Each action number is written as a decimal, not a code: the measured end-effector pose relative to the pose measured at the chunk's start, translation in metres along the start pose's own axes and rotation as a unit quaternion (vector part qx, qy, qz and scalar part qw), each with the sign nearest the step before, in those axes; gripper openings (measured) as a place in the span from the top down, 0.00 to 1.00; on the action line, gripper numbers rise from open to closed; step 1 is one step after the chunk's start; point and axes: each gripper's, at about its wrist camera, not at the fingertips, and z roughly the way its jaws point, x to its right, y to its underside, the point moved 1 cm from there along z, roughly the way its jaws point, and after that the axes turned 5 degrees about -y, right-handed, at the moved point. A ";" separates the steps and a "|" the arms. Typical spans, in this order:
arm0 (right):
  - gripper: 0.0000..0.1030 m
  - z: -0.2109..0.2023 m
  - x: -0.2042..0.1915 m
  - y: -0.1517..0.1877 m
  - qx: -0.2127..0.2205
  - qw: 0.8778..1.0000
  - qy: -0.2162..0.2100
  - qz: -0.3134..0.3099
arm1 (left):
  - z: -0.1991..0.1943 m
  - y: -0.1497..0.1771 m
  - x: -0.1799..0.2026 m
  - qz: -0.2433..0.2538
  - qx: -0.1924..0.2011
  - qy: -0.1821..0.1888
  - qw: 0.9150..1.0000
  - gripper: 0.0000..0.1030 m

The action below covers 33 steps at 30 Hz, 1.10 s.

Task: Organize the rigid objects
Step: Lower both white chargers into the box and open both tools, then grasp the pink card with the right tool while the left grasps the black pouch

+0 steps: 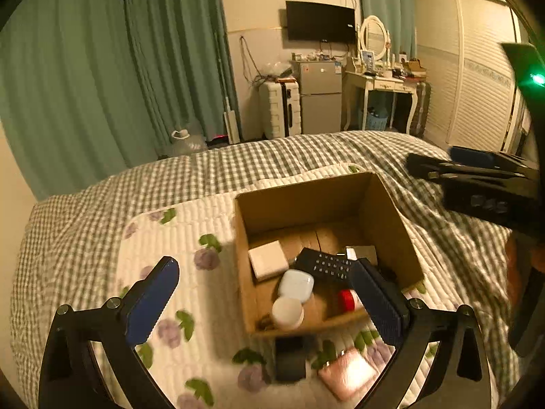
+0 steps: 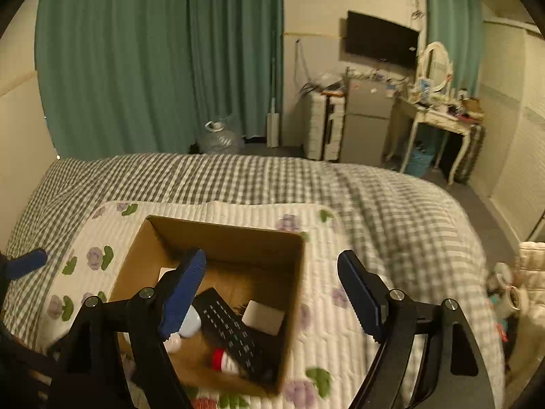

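An open cardboard box (image 1: 388, 218) sits on a flowered quilt on the bed; it also shows in the right wrist view (image 2: 218, 238). Inside lie a black remote (image 1: 323, 265), a white square box (image 1: 267, 259), a pale blue earbud case (image 1: 295, 285), a white round jar (image 1: 287, 313) and a red-capped item (image 1: 347, 300). In front of the box lie a dark flat object (image 1: 289, 358) and a pink pouch (image 1: 347, 371). My left gripper (image 1: 265, 293) is open and empty above the box's near edge. My right gripper (image 2: 272, 293) is open and empty above the box; it also shows in the left wrist view (image 1: 477, 177).
The flowered quilt (image 1: 190, 225) lies over a green checked bedspread (image 1: 272, 156). Beyond the bed stand green curtains, a white suitcase (image 1: 279, 109), a small fridge (image 1: 320, 95) and a dressing table (image 1: 381, 81). Clutter lies on the floor at the right (image 2: 511, 293).
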 end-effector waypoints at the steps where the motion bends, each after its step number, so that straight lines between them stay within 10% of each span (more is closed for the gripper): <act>1: 0.19 -0.017 0.000 0.001 0.004 1.000 0.002 0.003 | -0.011 0.003 -0.005 -0.006 0.001 -0.001 1.000 0.01; 14: 0.06 -0.149 -0.053 0.058 0.010 0.999 -0.004 -0.037 | -0.096 0.054 -0.034 -0.045 0.020 -0.010 0.999 0.01; 33: 0.06 -0.014 -0.063 0.183 -0.103 0.994 -0.033 -0.015 | 0.017 0.166 -0.040 -0.061 -0.075 -0.008 0.995 0.01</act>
